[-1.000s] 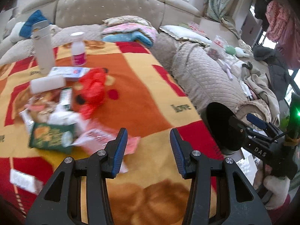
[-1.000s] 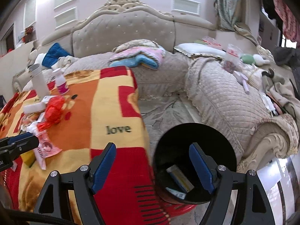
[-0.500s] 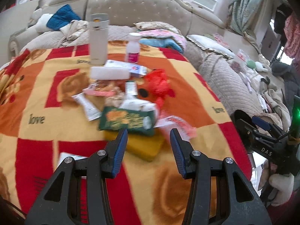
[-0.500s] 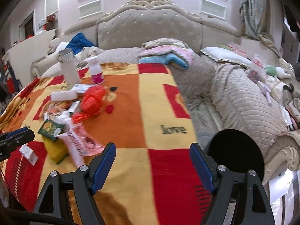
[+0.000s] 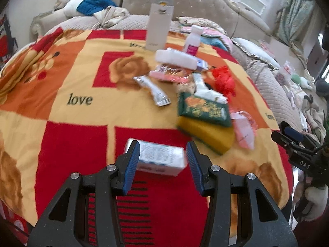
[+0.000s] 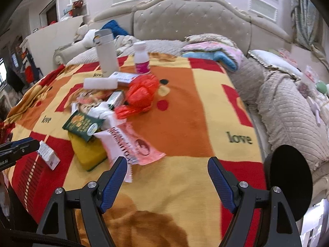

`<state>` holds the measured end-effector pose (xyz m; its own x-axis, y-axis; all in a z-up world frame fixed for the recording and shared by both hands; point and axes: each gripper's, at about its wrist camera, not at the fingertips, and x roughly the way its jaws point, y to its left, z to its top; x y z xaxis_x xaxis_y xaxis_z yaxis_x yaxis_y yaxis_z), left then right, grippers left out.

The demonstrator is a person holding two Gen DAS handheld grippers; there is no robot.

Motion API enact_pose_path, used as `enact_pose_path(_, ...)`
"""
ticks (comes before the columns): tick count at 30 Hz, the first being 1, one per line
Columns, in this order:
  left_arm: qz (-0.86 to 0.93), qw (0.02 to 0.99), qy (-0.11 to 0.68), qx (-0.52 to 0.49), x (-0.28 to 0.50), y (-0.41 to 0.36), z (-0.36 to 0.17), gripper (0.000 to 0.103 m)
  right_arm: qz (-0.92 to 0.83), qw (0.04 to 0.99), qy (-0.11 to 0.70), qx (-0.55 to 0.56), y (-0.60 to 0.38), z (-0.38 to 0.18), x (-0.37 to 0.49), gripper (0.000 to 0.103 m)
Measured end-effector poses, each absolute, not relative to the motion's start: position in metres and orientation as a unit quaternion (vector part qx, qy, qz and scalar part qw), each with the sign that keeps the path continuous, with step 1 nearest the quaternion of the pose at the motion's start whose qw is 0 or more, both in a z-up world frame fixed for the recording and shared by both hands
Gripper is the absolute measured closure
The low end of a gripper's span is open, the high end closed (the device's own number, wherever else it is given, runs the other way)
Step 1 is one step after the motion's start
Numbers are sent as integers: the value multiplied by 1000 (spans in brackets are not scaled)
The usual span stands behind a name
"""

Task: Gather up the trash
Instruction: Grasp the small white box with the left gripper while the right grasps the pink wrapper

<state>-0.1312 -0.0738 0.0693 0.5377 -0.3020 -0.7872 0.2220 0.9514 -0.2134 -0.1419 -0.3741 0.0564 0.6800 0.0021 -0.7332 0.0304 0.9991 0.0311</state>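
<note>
Both tools have swung from the black bin (image 6: 287, 187) to the litter: left tool (image 5: 162, 160) part-open, empty, straddling a white box (image 5: 160, 157); right tool (image 6: 167, 182) wide, empty, pink wrapper (image 6: 133, 146) just ahead, pile uncollected.

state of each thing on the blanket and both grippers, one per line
left gripper: open, small white box between its jaws
small white box: lying flat
right gripper: open, empty
white flask: upright, lid shut
white bottle: upright, capped
red plastic bag: crumpled
black bin: standing off the blanket's edge
</note>
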Motion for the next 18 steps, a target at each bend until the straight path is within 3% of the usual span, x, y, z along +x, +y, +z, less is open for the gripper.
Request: enact_pose_path(18,-131,863,486,-42,-148,-45,49,58,4,906,423,21,-368,42,-132,24)
